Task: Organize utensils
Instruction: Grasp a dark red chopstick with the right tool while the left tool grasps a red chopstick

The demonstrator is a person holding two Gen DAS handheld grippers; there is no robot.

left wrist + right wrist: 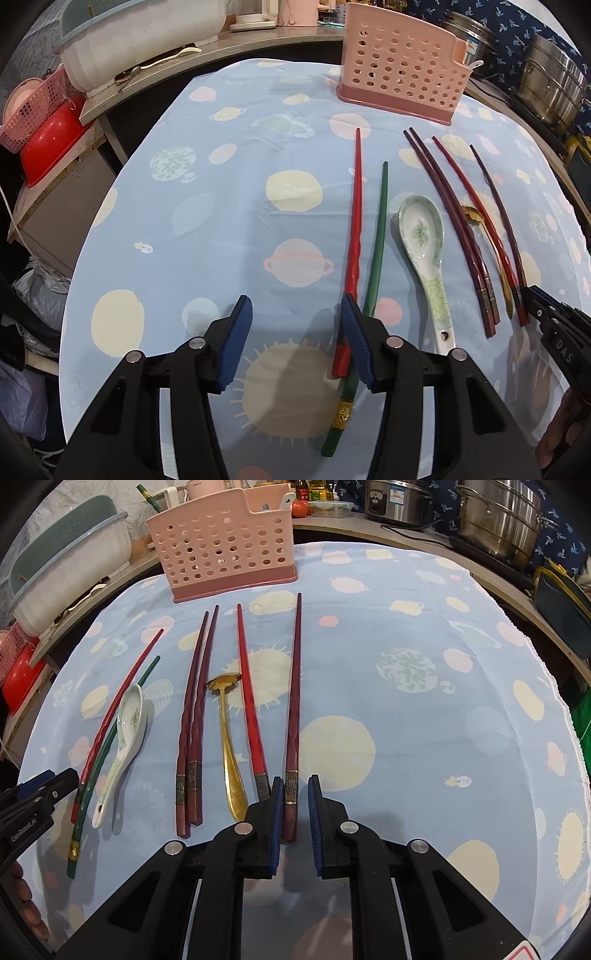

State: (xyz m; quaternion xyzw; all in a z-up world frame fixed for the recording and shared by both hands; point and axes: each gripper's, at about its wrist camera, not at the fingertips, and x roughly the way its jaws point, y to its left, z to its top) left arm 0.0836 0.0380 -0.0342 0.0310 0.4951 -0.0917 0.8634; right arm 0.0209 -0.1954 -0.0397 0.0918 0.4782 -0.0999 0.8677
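Note:
Utensils lie in a row on the blue planet-print cloth (pixel 221 221). My left gripper (pixel 295 314) is open; the butt of a red chopstick (pixel 356 206) lies by its right finger, with a green chopstick (pixel 378 236) beside it. A ceramic spoon (pixel 423 236) and dark red chopsticks (pixel 450 214) lie to the right. My right gripper (pixel 297 794) is open around the butt of a dark red chopstick (pixel 293 686). Left of it lie a red chopstick (pixel 248 694), a gold spoon (pixel 229 746) and a dark pair (pixel 195 709). A pink perforated holder (pixel 225 550) stands behind.
Steel pots (pixel 506 520) and a cooker (pixel 399 498) stand on the counter at back right. A white tub (pixel 140 40) and a red bowl (pixel 51 140) are at back left. The cloth's right half (pixel 443 720) holds no utensils.

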